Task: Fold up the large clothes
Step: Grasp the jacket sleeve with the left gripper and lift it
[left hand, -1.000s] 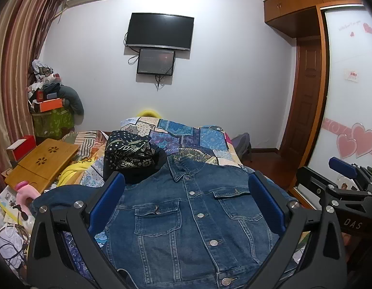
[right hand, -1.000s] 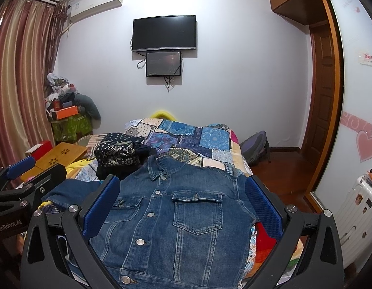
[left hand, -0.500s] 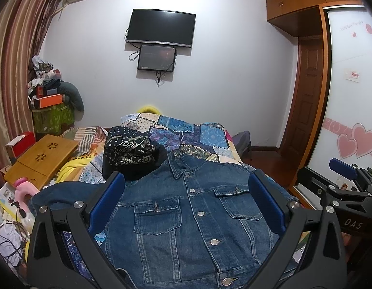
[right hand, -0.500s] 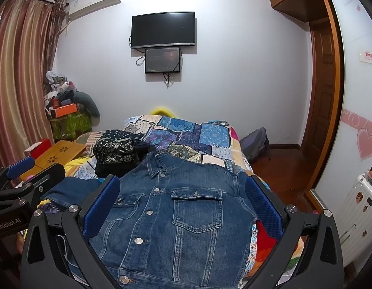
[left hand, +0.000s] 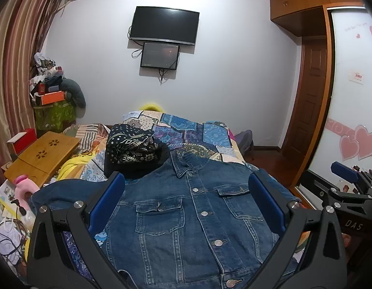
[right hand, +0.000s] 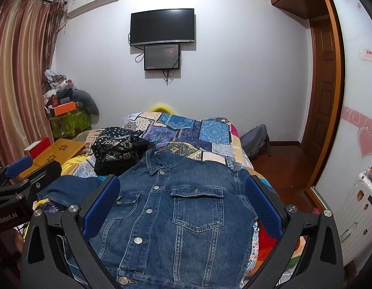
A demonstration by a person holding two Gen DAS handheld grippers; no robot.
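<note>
Here, stiff denim jacket (left hand: 186,216) lies flat — left gripper (left hand: 186,204), right gripper (right hand: 181,204) gape empty.

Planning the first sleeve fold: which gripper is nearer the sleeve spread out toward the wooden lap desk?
Left. The left gripper hovers open beside that sleeve; the right gripper, also open, hovers across the denim jacket.

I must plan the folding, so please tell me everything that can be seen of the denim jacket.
The denim jacket is dark blue with lighter stitching, a collar, metal buttons down the closed front and two flapped chest pockets. It lies face up and unfolded on the patchwork quilt, collar toward the far wall. One sleeve spreads out to the left; the other is hidden at the right. A black patterned bundle sits by its shoulder. Neither gripper touches it.
</note>
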